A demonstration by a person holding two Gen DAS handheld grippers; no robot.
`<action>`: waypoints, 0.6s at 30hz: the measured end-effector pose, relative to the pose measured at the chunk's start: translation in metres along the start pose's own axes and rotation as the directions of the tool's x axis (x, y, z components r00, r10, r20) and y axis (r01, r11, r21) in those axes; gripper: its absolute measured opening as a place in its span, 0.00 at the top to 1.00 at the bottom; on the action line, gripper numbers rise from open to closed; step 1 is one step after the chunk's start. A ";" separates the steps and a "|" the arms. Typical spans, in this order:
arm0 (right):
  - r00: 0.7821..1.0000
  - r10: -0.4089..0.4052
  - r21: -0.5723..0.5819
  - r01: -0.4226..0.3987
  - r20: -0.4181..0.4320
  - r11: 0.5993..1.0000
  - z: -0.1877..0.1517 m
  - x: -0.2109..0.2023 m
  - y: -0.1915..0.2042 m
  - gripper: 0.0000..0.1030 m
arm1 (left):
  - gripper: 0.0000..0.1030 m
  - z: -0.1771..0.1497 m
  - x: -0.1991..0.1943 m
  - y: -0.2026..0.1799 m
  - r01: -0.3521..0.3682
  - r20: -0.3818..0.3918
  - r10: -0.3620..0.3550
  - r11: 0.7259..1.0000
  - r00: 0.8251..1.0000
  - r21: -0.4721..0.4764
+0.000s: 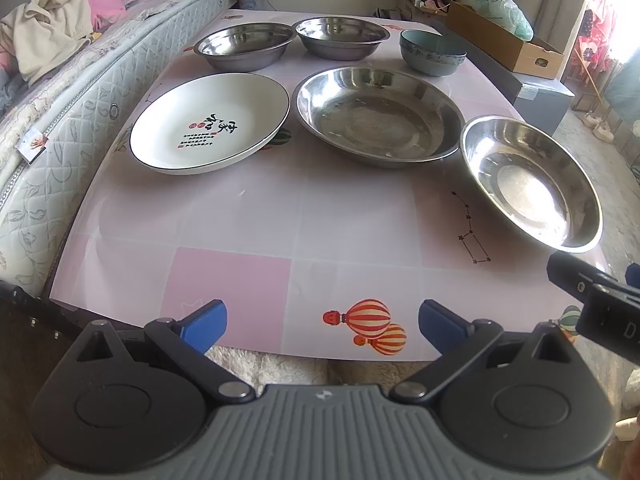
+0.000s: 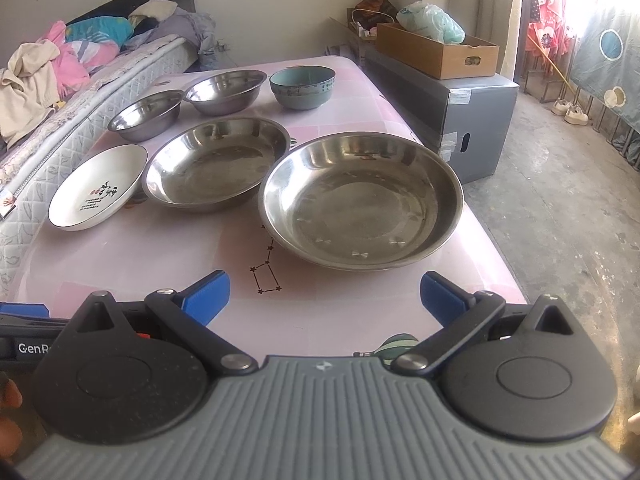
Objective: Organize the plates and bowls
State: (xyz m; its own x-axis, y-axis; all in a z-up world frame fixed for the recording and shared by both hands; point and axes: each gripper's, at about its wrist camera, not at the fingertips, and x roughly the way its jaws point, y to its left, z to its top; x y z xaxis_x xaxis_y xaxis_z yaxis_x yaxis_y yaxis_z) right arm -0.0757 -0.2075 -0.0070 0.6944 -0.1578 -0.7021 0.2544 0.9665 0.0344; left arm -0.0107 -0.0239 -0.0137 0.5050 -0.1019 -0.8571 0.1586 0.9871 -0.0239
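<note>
On the pink table point(image 1: 248, 220) stand a white plate with red and black writing point(image 1: 210, 120) point(image 2: 98, 188), a steel plate in the middle point(image 1: 378, 114) point(image 2: 216, 164) and another steel plate at the right edge point(image 1: 532, 180) point(image 2: 360, 200). Behind them are two small steel bowls point(image 1: 246, 46) point(image 1: 342, 36) point(image 2: 146, 114) point(image 2: 226, 90) and a teal bowl point(image 1: 432, 52) point(image 2: 302, 86). My left gripper point(image 1: 322, 326) is open and empty over the table's near edge. My right gripper point(image 2: 324, 298) is open and empty, just short of the right steel plate.
A mattress with piled clothes point(image 1: 60, 80) runs along the table's left side. A grey box point(image 2: 460, 120) carrying a cardboard tray point(image 2: 436, 50) stands to the right of the table. Bare concrete floor point(image 2: 560, 220) lies further right. The right gripper's body point(image 1: 600, 308) shows in the left wrist view.
</note>
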 end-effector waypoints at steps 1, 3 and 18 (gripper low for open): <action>1.000 0.000 -0.001 0.000 0.000 1.000 0.000 0.000 0.000 0.01 | 0.01 0.000 0.000 0.000 0.000 -0.001 0.000 1.000 1.000 -0.001; 1.000 0.001 -0.003 -0.001 -0.001 1.000 0.000 0.001 0.001 0.01 | 0.01 0.000 0.001 0.000 -0.001 -0.002 0.001 1.000 1.000 -0.002; 1.000 0.003 -0.004 -0.003 -0.001 1.000 -0.001 0.002 0.002 0.01 | 0.01 -0.001 0.005 0.001 -0.003 -0.010 0.003 1.000 1.000 -0.006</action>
State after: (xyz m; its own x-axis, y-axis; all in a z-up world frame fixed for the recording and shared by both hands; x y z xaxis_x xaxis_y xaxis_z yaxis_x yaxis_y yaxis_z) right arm -0.0746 -0.2057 -0.0093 0.6943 -0.1548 -0.7028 0.2497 0.9677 0.0335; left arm -0.0095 -0.0233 -0.0184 0.4967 -0.0978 -0.8624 0.1522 0.9880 -0.0244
